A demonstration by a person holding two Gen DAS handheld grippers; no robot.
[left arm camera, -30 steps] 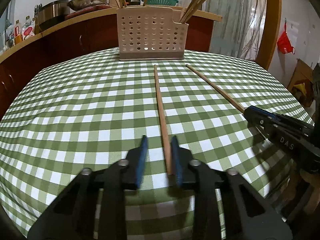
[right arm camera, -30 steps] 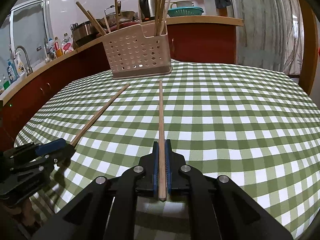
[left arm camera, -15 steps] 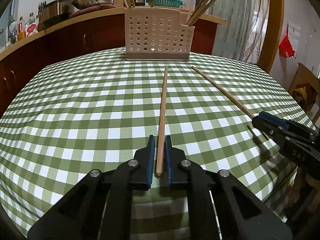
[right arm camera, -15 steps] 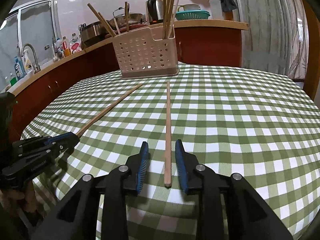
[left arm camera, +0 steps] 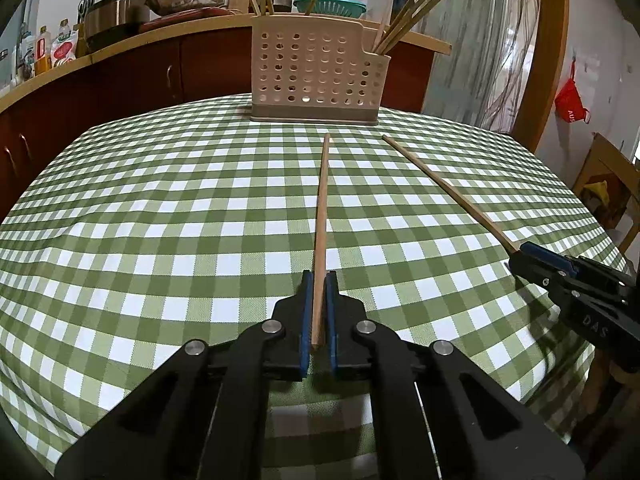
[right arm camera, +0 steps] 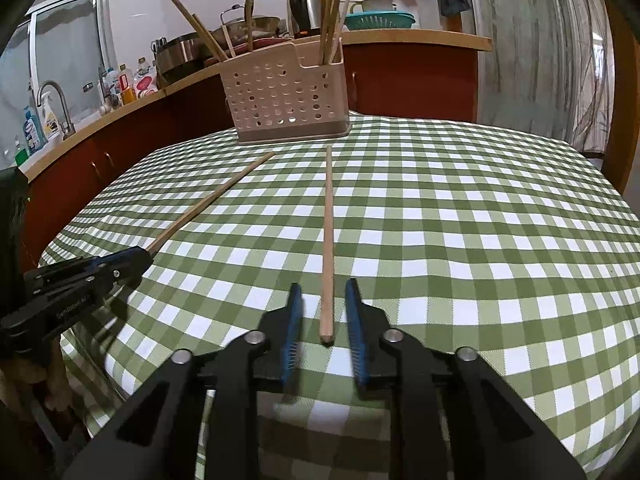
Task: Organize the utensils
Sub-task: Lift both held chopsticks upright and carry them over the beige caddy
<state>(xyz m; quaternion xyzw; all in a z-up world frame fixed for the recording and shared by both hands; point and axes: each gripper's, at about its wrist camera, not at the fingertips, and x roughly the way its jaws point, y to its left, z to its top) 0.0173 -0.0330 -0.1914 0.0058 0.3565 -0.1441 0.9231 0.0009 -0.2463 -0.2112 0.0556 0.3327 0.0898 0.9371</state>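
Two wooden chopsticks lie on the green checked tablecloth, pointing toward a beige perforated utensil holder (left arm camera: pixel 318 68) at the table's far side; it also shows in the right wrist view (right arm camera: pixel 284 96). My left gripper (left arm camera: pixel 319 280) is shut on the near end of the left chopstick (left arm camera: pixel 322 208). My right gripper (right arm camera: pixel 322 292) is open, its jaws either side of the near end of the right chopstick (right arm camera: pixel 328 232), not touching it. The right gripper (left arm camera: pixel 532 254) shows at the right chopstick (left arm camera: pixel 448 190) in the left view. The left gripper (right arm camera: pixel 140 256) and its chopstick (right arm camera: pixel 212 200) show in the right view.
The holder has several chopsticks standing in it (left arm camera: pixel 412 12). Behind the table runs a red cabinet counter (left arm camera: pixel 132 68) with pots, a kettle and bottles. A sink tap (right arm camera: pixel 52 100) is at far left. The table edge (right arm camera: pixel 616 364) curves close on the right.
My left gripper has closed on its chopstick, having been open a second ago. My right gripper, shut on its chopstick a second ago, has opened and let it go onto the cloth.
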